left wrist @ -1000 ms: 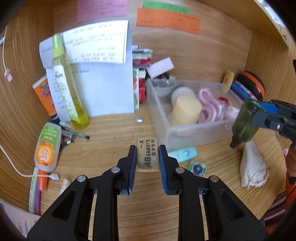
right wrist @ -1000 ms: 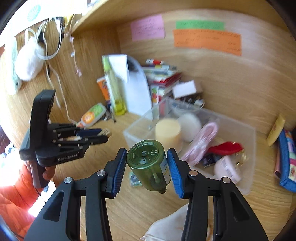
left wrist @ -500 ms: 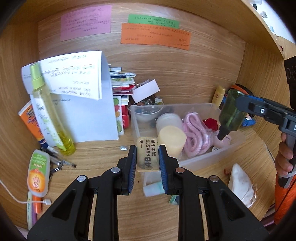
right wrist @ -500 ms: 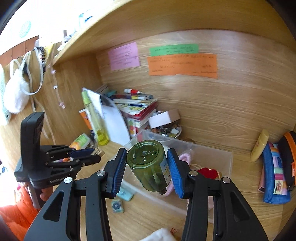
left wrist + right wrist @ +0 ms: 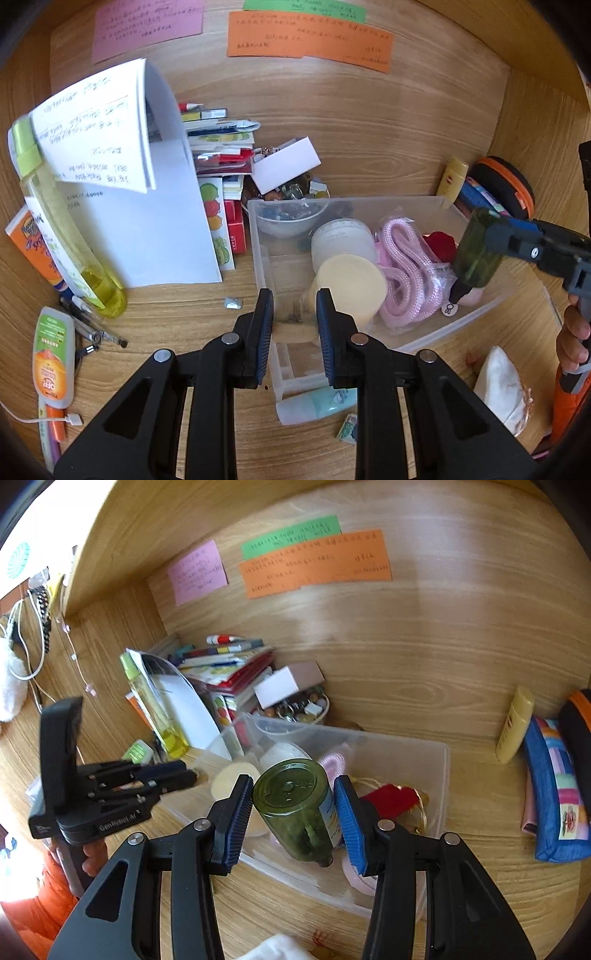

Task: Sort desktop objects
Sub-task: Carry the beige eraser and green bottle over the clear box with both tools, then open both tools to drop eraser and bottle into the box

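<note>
Your left gripper (image 5: pixel 294 310) is apart, the eraser (image 5: pixel 293 332) lying in the bin (image 5: pixel 491 306). Your right gripper (image 5: pixel 293 812) squeezes the bottle (image 5: pixel 295 805).

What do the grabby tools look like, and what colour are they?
Both are black plastic tools with blue ribbed pads on the fingers and round silver screws on the arms. The left tool has a boxy black body with white "GenRobot.AI" lettering, seen from the right wrist view. The right tool looks the same. An orange sleeve shows below the hand.
</note>
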Motion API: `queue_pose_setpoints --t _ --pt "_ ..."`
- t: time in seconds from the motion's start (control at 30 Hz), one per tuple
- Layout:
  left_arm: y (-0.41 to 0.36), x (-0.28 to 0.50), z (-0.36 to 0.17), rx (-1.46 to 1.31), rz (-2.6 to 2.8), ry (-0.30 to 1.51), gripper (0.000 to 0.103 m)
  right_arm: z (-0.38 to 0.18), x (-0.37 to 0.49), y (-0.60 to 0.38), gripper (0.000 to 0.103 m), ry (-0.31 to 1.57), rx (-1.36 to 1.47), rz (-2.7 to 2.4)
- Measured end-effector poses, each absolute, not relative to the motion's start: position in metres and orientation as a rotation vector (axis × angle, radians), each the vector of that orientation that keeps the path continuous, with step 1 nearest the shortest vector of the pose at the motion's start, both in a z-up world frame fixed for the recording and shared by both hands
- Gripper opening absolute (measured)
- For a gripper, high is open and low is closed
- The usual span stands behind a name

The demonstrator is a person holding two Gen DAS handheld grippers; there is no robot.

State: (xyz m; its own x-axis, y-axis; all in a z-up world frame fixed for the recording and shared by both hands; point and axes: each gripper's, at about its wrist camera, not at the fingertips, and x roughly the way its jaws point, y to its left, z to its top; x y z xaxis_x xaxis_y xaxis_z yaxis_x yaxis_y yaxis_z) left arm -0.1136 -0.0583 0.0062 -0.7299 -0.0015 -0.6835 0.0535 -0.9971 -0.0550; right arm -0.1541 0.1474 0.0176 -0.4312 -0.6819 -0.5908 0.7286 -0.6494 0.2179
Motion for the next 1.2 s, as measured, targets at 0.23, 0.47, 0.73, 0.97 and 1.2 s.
queue_pose_setpoints --t 0.23,0.47,0.73,0.97,1.2 --pt "-0.055 -0.122 -0.002 1.192 -2.881 0.120 0.023 -0.001 -0.160 0.144 0.042 0.115 0.882 -2.104" --pt "-0.052 -0.117 0.002 1.177 -2.882 0.119 0.023 -0.010 -0.161 0.138 0.043 0.173 0.900 -2.115" --pt "-0.051 -0.104 0.003 1.197 -2.888 0.134 0.024 -0.003 -0.153 0.140 0.046 0.211 0.872 -2.148" --pt "-0.046 -0.087 0.006 1.198 -2.905 0.135 0.035 0.001 -0.146 0.154 0.056 0.204 0.865 -2.173" --pt "-0.023 -0.067 0.015 1.173 -2.959 0.090 0.058 0.000 -0.126 0.183 0.065 0.239 0.861 -2.202"
